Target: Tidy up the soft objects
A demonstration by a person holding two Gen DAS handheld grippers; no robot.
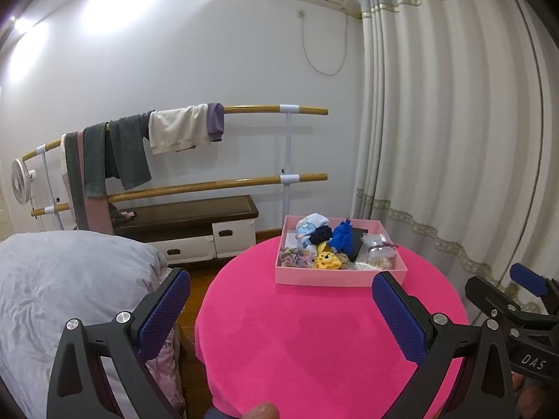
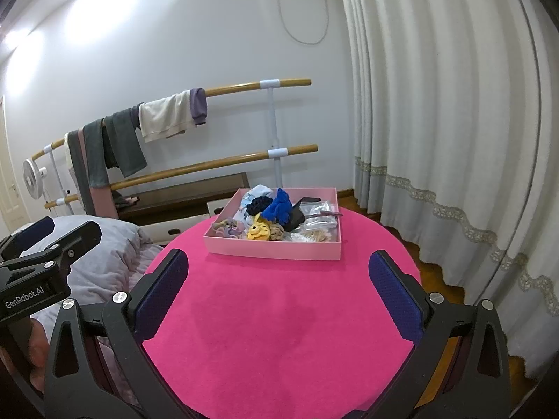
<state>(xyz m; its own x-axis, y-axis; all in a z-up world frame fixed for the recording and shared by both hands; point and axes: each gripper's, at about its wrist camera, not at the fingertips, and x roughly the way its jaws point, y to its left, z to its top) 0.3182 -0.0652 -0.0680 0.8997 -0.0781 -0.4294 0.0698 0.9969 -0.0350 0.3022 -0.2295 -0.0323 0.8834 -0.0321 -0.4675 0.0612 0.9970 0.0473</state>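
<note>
Pink box (image 2: 276, 249) w/ scrunchies (image 2: 279, 207), beyond both spread hand-held grippers (image 2: 277, 279)

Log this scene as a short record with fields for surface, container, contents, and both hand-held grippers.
surface: round table with pink cloth
container: pink box, at the table's far side
contents: blue knitted item, yellow knitted item, dark scrunchie, clear plastic bags, all heaped together
left hand-held gripper: open, empty, above the table, short of the box
right hand-held gripper: open, empty, above the table, short of the box
</note>
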